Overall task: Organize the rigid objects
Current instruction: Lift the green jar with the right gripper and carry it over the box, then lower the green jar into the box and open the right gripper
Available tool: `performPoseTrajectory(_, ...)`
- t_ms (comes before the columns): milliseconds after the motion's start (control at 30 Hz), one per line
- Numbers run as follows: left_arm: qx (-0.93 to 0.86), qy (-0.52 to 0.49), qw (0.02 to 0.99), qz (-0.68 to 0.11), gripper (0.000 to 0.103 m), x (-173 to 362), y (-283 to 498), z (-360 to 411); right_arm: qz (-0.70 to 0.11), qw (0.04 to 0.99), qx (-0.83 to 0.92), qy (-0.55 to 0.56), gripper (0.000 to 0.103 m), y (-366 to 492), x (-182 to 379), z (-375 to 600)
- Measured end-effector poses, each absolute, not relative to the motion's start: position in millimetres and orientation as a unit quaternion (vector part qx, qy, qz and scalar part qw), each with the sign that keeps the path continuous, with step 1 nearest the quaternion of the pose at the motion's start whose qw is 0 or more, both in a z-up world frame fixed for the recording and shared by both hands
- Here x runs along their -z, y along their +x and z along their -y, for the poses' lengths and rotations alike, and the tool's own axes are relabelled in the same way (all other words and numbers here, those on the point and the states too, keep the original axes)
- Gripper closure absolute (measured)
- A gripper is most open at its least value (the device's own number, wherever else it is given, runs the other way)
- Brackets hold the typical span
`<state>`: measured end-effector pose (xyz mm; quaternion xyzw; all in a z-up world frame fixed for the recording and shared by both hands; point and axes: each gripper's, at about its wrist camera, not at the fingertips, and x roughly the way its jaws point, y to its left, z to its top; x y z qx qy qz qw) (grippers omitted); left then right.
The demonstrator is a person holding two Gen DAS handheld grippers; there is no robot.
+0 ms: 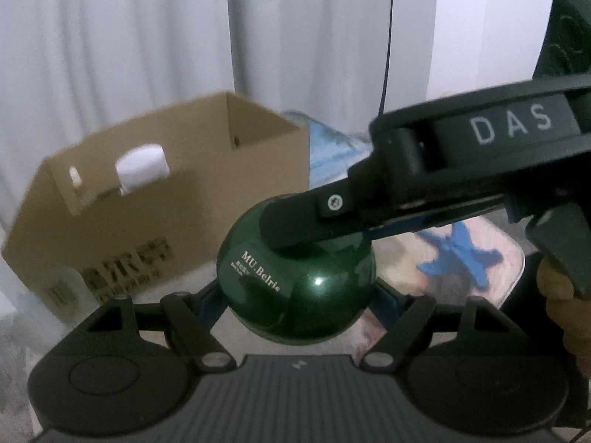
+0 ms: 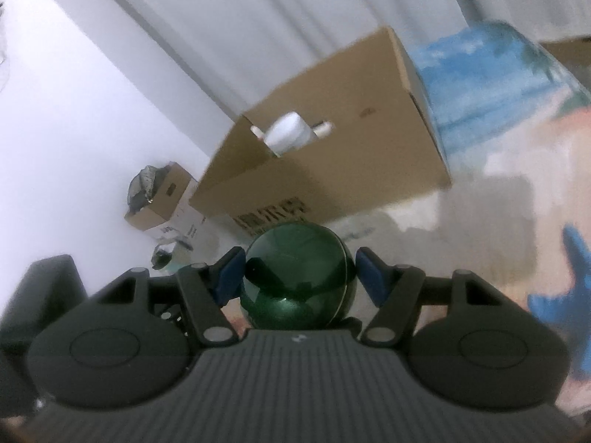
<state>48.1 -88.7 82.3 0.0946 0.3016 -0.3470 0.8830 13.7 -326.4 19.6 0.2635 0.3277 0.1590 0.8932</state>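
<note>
A glossy dark green round container (image 1: 295,277) marked "MU.Belrie" sits between the fingers of my left gripper (image 1: 297,288), which is shut on it. My right gripper (image 2: 297,277) is around the same green container (image 2: 297,277); its blue pads (image 2: 231,277) stand close on both sides, and contact is unclear. In the left wrist view the right gripper's black finger (image 1: 295,225) lies across the container's top. An open cardboard box (image 1: 155,199) stands behind, with a white bottle (image 1: 142,170) inside.
A blue toy plane (image 1: 461,254) lies on the patterned cloth to the right. A blue printed cushion (image 2: 480,85) is behind the box. A smaller cardboard box (image 2: 162,199) sits on the floor at left. White curtains hang behind.
</note>
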Motion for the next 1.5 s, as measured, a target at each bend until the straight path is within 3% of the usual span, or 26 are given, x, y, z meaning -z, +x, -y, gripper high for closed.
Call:
performPoseTrajectory(500,0.33,0.098,0.906,-0.246,0.022,-160.9,118.6,103.6,-0.26,0.93,-0.181,0.188,0.037,74.9,-106.9,340.7)
performPoseTrajectory(1100,0.312,0.04,0.853,-0.416,0.022,-113.2,278.2,153.5,-0.418,0.876,-0.2,0.137,0.037,267.0,-70.9,387.1)
performPoseTrajectory(1500,0.3,0.075,0.827,-0.469,0.022,-105.5,293.3,165.3,-0.409,0.88,-0.208,0.119,0.035,280.0,-65.4,386.2)
